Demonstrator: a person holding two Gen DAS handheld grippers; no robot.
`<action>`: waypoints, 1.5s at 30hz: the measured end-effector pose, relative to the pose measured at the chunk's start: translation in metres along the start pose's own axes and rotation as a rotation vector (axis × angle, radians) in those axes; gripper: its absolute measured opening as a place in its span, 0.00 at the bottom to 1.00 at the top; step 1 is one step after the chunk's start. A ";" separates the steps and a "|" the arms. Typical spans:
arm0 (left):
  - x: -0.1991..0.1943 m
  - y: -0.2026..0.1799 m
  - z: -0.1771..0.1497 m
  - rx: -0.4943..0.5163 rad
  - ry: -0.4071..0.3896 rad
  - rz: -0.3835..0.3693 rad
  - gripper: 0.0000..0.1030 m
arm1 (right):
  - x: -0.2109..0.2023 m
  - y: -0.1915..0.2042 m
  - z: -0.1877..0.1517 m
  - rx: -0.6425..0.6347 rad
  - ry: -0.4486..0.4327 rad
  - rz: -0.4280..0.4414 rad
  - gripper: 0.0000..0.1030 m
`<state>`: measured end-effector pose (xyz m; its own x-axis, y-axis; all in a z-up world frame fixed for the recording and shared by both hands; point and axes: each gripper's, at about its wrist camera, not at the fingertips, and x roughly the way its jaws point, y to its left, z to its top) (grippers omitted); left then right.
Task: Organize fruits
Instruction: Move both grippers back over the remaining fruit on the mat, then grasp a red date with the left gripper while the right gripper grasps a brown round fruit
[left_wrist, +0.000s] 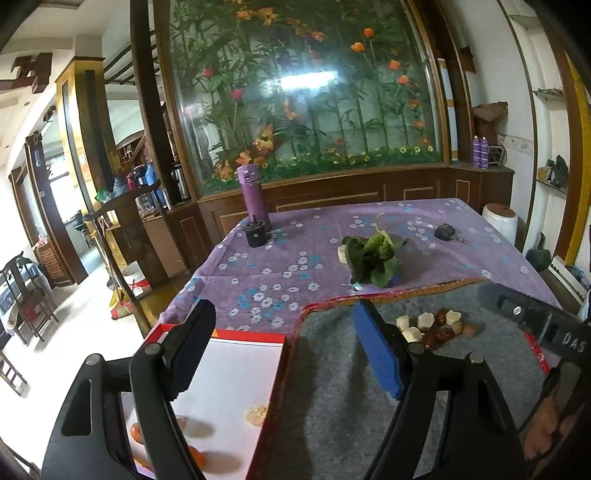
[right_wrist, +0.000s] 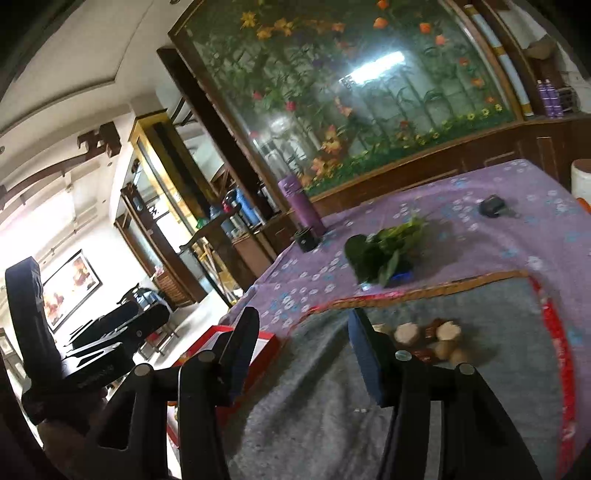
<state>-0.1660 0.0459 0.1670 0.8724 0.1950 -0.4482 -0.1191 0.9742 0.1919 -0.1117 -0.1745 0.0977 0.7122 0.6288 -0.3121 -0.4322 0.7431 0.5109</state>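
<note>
A pile of small fruit pieces (left_wrist: 434, 325), pale chunks, red dates and brown nuts, lies on the grey mat (left_wrist: 351, 424); it also shows in the right wrist view (right_wrist: 430, 339). A red-rimmed white tray (left_wrist: 236, 373) at the left holds an orange fruit (left_wrist: 135, 432), another orange piece (left_wrist: 197, 458) and a pale piece (left_wrist: 257, 414). My left gripper (left_wrist: 284, 350) is open and empty, above the tray's right edge. My right gripper (right_wrist: 303, 354) is open and empty, above the mat, left of the pile. The tray's corner shows in the right wrist view (right_wrist: 258, 354).
A bunch of green leaves (left_wrist: 373, 254) lies on the purple flowered cloth (left_wrist: 295, 251) behind the mat. A purple flask (left_wrist: 253, 195) and a black cap (left_wrist: 255, 232) stand at the far left corner. A small black object (left_wrist: 445, 232) lies far right. A chair (left_wrist: 122, 221) stands left of the table.
</note>
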 end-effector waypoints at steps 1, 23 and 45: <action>0.000 -0.003 0.001 0.005 0.000 -0.001 0.75 | -0.004 -0.005 0.000 0.004 -0.005 -0.005 0.52; 0.113 -0.083 -0.059 0.139 0.376 -0.229 0.83 | 0.057 -0.105 -0.013 -0.022 0.387 -0.357 0.46; 0.169 -0.164 -0.051 0.153 0.517 -0.489 0.54 | 0.056 -0.142 -0.006 0.097 0.326 -0.343 0.27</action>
<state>-0.0235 -0.0750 0.0156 0.4689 -0.1927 -0.8620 0.3273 0.9443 -0.0331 -0.0140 -0.2433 0.0032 0.5876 0.4017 -0.7024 -0.1376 0.9050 0.4024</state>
